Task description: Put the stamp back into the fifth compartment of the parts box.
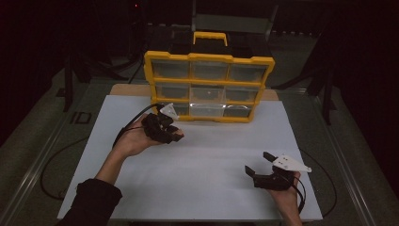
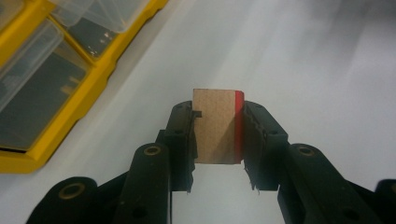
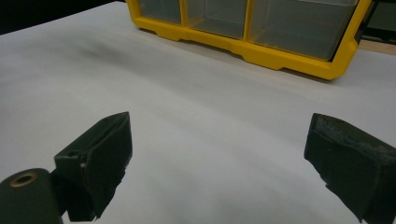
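My left gripper (image 2: 217, 135) is shut on a small wooden block (image 2: 215, 126) with one red side, both pads pressing on it. From above, the left gripper (image 1: 175, 133) hovers over the white board just in front of the lower left corner of a yellow organizer (image 1: 209, 87) with clear drawers. That organizer (image 2: 42, 70) lies at the upper left of the left gripper view. My right gripper (image 1: 258, 162) sits low at the front right of the board, jaws wide apart. Nothing lies between the jaws of the right gripper (image 3: 219, 158) over bare white board.
The yellow organizer (image 3: 261, 32) stands at the far edge of the white board (image 1: 197, 160), with a yellow handle (image 1: 210, 37) on top. Cables trail from both grippers. Dark floor and stands surround the table.
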The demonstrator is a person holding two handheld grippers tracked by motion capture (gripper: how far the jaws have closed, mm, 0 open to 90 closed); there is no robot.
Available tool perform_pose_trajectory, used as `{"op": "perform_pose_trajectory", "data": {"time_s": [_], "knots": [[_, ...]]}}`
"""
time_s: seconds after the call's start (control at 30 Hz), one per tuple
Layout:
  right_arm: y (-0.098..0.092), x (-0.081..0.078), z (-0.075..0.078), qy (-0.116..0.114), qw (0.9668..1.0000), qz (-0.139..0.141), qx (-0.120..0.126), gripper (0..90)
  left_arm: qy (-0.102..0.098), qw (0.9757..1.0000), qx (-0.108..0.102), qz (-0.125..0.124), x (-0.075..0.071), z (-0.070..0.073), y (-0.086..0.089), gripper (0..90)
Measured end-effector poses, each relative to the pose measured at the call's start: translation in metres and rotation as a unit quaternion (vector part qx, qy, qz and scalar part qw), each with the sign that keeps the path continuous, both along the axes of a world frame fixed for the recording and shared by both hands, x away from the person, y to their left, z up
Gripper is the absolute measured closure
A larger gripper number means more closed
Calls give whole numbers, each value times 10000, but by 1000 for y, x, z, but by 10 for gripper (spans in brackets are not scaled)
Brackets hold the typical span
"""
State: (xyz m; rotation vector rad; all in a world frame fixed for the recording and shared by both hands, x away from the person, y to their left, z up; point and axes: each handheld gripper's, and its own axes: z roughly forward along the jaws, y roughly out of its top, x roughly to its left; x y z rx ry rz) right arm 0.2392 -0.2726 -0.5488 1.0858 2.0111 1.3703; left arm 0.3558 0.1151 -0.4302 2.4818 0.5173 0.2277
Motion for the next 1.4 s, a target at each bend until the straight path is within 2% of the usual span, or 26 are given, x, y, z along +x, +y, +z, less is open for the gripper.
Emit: {"op": "perform_pose_trajectory", "data": {"time_s": [0.47, 0.83, 1.4], "knots": [[-1, 0, 0, -4, 10000, -11, 8, 74, -187, 9998, -36, 4, 7, 27, -1, 665], [-1, 0, 0, -2, 10000, -8, 14, 74, -284, 9995, -128, 53, 14, 41, 0, 665], [-1, 0, 0, 8, 10000, 7, 26, 74, -417, 9990, -111, 88, 24, 63, -3, 665]]}}
